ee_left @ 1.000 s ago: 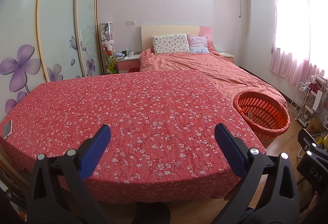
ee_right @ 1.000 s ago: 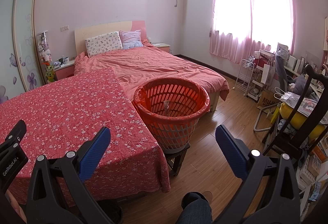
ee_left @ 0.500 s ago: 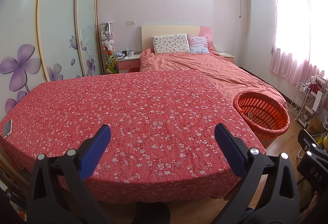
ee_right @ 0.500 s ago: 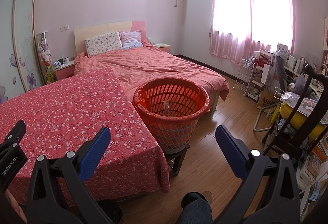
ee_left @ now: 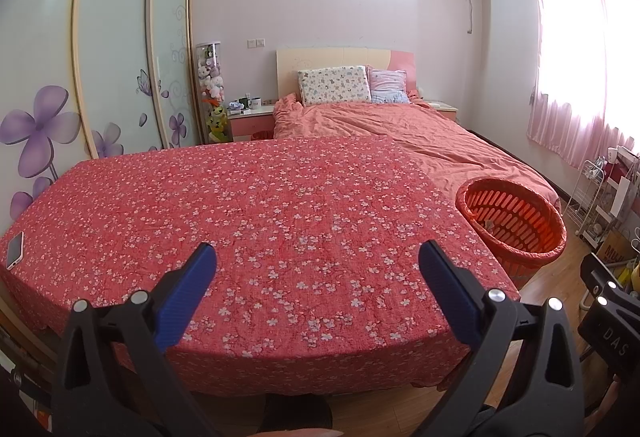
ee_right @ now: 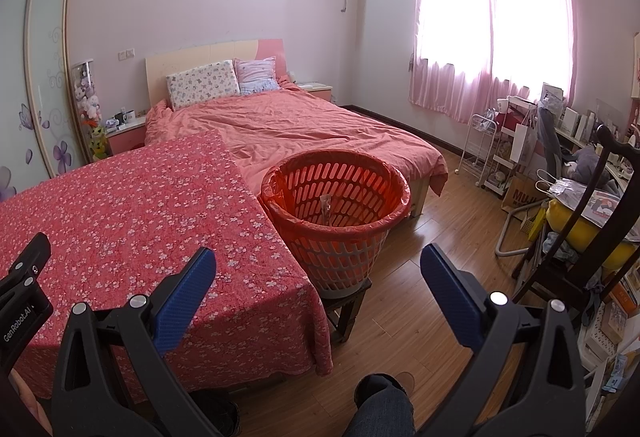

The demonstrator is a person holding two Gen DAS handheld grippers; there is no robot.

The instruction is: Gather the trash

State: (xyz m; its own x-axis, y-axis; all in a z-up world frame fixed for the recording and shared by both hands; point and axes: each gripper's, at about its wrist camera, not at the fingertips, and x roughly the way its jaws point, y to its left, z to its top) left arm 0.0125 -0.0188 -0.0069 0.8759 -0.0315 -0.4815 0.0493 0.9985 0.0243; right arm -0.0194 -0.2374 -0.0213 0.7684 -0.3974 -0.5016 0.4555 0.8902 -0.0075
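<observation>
An orange slatted basket [ee_right: 336, 213] with an orange liner stands on a low wooden stool at the right end of the table; it also shows in the left wrist view [ee_left: 514, 221]. A thin pale wrapper [ee_right: 326, 207] stands inside it. My left gripper [ee_left: 316, 277] is open and empty, held above the near edge of the table with the red flowered cloth [ee_left: 248, 221]. My right gripper [ee_right: 318, 277] is open and empty, in front of the basket and the table's right corner [ee_right: 296, 277]. No loose trash shows on the cloth.
A white phone [ee_left: 15, 249] lies at the table's left edge. A bed [ee_right: 304, 125] stands behind the table. A wardrobe [ee_left: 100, 57] is on the left. A dark chair [ee_right: 580, 229], a wire rack [ee_right: 480, 149] and clutter fill the right. My shoe [ee_right: 384, 405] is on the wood floor.
</observation>
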